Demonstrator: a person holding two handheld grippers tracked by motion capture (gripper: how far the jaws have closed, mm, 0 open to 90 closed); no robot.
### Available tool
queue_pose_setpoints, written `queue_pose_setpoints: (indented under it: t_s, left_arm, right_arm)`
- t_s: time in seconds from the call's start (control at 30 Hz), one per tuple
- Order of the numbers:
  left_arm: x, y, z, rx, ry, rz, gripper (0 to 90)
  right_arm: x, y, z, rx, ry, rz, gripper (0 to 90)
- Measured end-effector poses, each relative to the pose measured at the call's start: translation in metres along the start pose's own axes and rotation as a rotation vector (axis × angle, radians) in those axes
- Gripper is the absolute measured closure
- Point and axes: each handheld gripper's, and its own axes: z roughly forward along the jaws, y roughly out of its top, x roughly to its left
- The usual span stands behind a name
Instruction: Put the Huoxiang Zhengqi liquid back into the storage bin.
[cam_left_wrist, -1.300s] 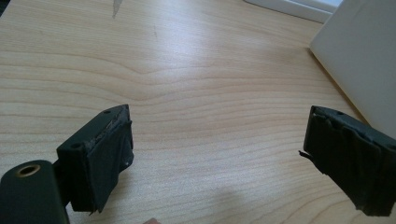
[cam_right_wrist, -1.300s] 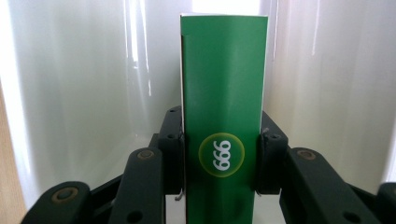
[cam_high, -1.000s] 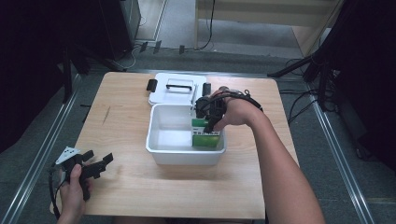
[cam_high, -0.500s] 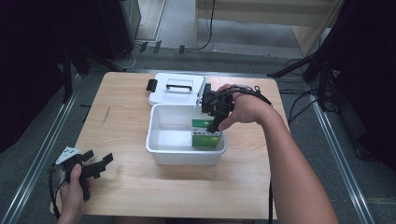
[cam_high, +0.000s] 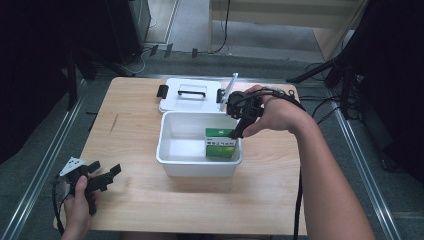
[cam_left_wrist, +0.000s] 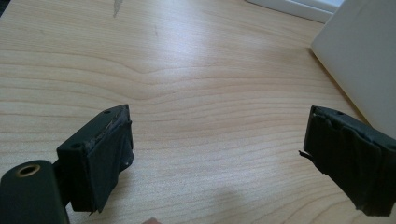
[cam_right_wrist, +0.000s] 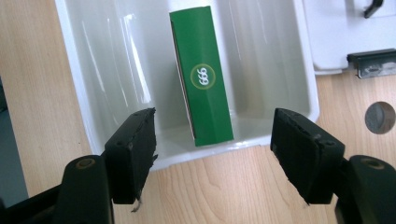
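Nearest you, at about seven o'clock on the wooden table (cam_high: 150, 200), your left hand (cam_high: 80, 202) holds the left gripper (cam_high: 102, 176) low over the bare wood. Its jaws stand spread wide with nothing between them; in the left gripper view the wood grain runs clear across the gap, and a white wall of the bin rises at two o'clock of that view.

Further in, at the table's centre, sits the white plastic bin (cam_high: 197, 167), open at the top. The green box (cam_high: 221, 143) stands on edge inside it, against the bin's wall at about three o'clock. In the right gripper view the green box (cam_right_wrist: 201, 74) shows a round pale emblem on its face and rests on the bin's floor, apart from both jaws.

Your right hand (cam_high: 280, 112) comes in from four o'clock and holds the right gripper (cam_high: 239, 131) above the bin's rim at three o'clock, just over the green box. Its jaws are spread wide and hold nothing; in the right gripper view they frame the box from above the rim, with the wood of the table beneath them.

Farthest off, at twelve o'clock, the white lid (cam_high: 192, 94) lies flat on the table just behind the bin, with a dark handle on top and a black latch at its left edge.
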Motion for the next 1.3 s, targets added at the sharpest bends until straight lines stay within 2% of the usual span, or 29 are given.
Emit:
queue_pose_setpoints:
  t_s: [0.37, 0.73, 1.0, 1.2, 1.3]
  left_arm:
    - [0.0, 0.0, 0.0, 0.0, 0.0, -0.001, 9.1]
    - [0.0, 0.0, 0.0, -0.002, 0.003, 0.002, 9.1]
    - [0.0, 0.0, 0.0, -0.003, 0.002, 0.001, 9.1]
    - [0.0, 0.0, 0.0, 0.0, 0.003, 0.003, 9.1]
    - [0.0, 0.0, 0.0, 0.001, 0.003, 0.004, 9.1]
  right_arm:
    - [0.0, -0.022, -0.014, -0.052, -0.024, 0.074, 31.6]
    - [-0.001, -0.051, -0.016, -0.107, -0.033, 0.151, 31.7]
    - [-0.003, -0.077, -0.01, -0.176, -0.062, 0.233, 31.8]
    - [-0.004, -0.097, -0.002, -0.2, -0.098, 0.317, 32.0]
    - [-0.005, -0.108, 0.004, -0.218, -0.114, 0.376, 32.1]
